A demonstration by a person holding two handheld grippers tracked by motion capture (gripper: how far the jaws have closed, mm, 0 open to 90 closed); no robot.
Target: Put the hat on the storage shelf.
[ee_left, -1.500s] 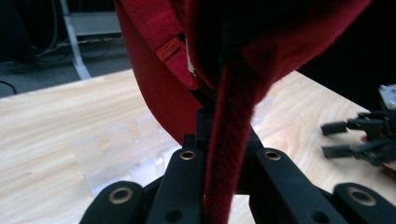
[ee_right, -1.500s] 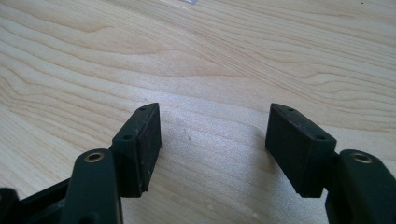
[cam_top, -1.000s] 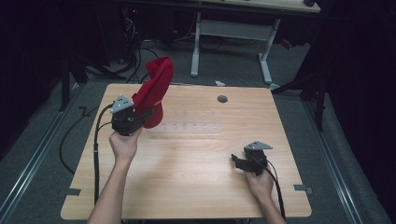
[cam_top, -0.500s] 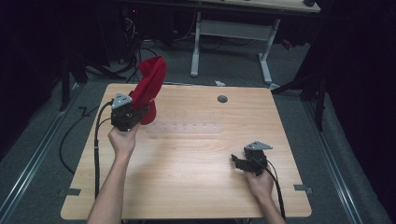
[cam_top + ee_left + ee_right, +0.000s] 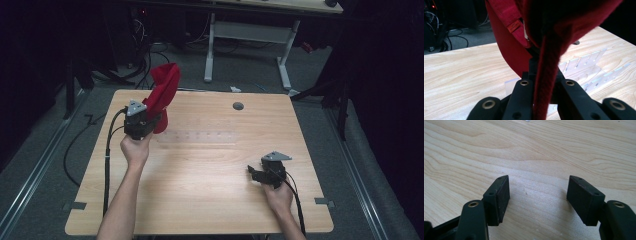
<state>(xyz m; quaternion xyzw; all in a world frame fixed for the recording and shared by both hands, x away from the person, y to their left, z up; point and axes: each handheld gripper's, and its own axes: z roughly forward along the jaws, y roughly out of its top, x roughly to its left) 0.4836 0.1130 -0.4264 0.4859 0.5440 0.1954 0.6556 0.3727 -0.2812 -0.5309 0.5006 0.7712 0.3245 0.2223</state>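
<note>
The left claw (image 5: 150, 119) is clamped on a red cap (image 5: 162, 95) and holds it up above the far-left part of the worktop (image 5: 200, 200), with the cap rising from the jaws and leaning toward the far edge. Just beyond and to the right of it on the wood lies a clear plastic rack (image 5: 197, 136) with a row of slots, which looks like the place the cap is meant for. Judged from this, the pick-up is done and the cap is in the air near the rack; what is left is to bring it down, set it on or against the rack and let go. The right claw (image 5: 252, 172) has no part in this yet: it rests low over the near-right part of the worktop, well apart from the cap, with its jaws standing apart and nothing between them. The high view gives the layout: both hands, the cap's height over the wood, the rack as a faint pale strip and a small grey disc (image 5: 238, 106) near the far edge. The left gripper view shows what that view cannot: a folded edge of the red cap (image 5: 546, 82) pinched tight between the two black jaws, a small sewn label (image 5: 514, 26) on the fabric, and the clear plastic rack (image 5: 586, 67) with its upright dividers close behind. The right gripper view confirms bare wood grain between the open right claw (image 5: 537, 195).
</note>
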